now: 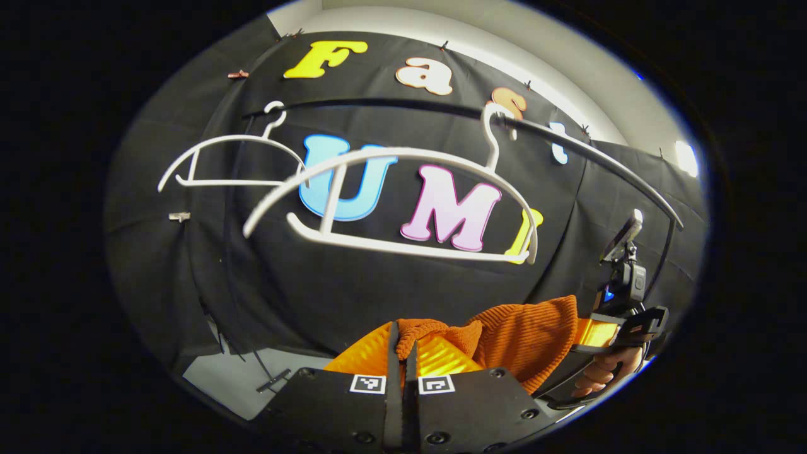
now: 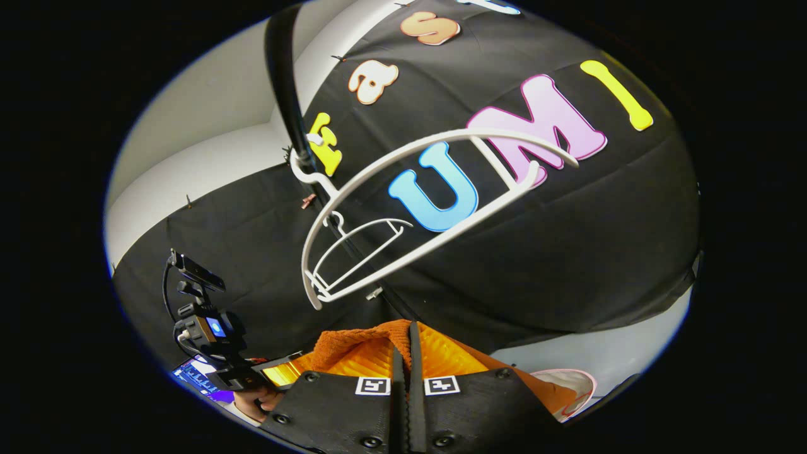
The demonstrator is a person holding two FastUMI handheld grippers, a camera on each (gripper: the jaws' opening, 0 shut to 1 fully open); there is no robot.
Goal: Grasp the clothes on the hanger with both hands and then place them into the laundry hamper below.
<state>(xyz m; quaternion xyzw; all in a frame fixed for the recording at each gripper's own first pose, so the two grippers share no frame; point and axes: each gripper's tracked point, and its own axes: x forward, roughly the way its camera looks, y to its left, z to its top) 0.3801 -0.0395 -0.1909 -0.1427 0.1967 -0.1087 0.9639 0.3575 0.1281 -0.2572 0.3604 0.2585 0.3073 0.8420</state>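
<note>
Garment off the hanger (image 1: 391,208); both white hangers bare on the rail (image 1: 567,142), the nearer at 12 o'clock in the left gripper view. Left: lowering into the laundry hamper, likely the pale rim (image 2: 577,388) at 5 o'clock in the right gripper view. Orange ribbed sweater (image 1: 523,343) bunched at 6 o'clock, strung between the grippers. Left gripper (image 1: 403,353) clenched on a fold; right gripper (image 2: 406,353) likewise pinching the knit, cloth squeezed between closed jaws.

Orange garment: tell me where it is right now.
The orange garment is off the white hangers, stretched low between the left gripper and right gripper, both clamped on it.
</note>
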